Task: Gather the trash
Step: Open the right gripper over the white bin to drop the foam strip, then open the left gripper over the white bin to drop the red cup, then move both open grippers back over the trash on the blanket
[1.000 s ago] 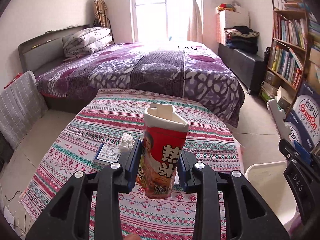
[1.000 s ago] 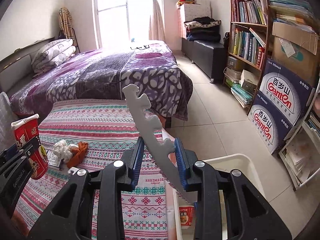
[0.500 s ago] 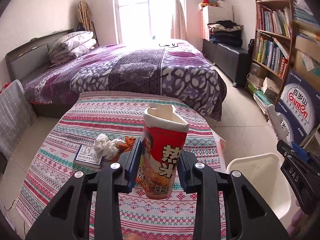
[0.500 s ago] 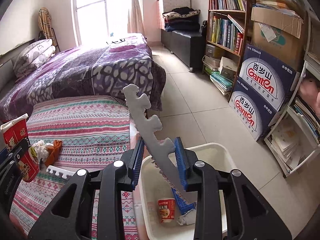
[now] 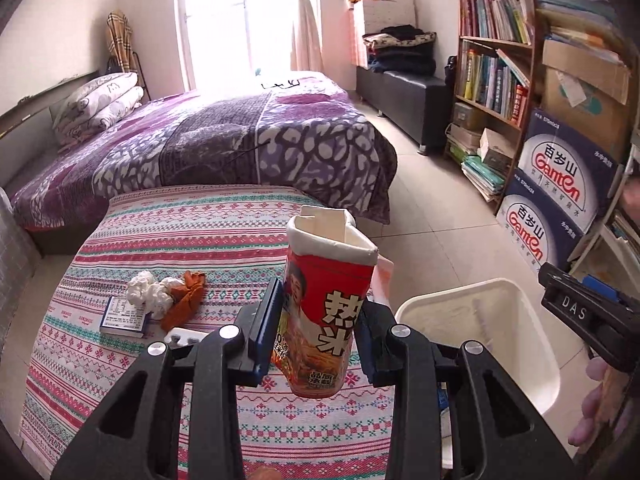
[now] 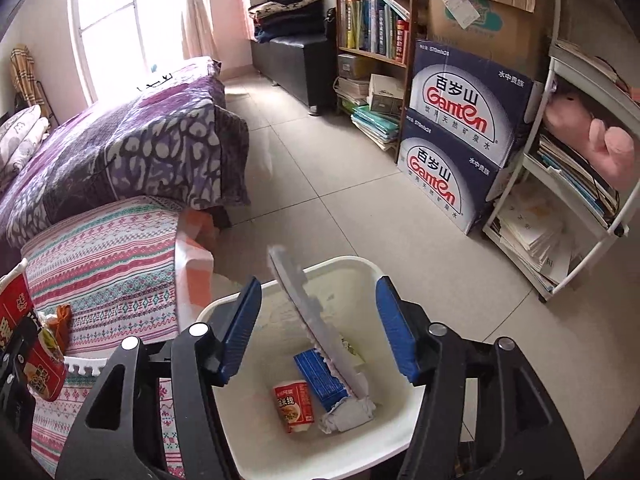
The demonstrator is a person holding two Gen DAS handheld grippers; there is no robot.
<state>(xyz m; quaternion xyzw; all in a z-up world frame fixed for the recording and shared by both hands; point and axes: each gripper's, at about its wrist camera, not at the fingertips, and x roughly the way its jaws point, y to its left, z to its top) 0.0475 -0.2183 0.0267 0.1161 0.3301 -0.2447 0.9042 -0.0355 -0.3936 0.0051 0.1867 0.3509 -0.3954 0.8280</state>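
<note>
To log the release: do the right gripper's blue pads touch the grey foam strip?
Apart. The right wrist view shows open space between the foam strip and both pads of the just-opened right gripper.

The lower part of the white bin is hidden behind the left gripper in the left wrist view. The foam strip is motion-blurred over the bin in the right wrist view. A red cup is cut off by the left edge there.
</note>
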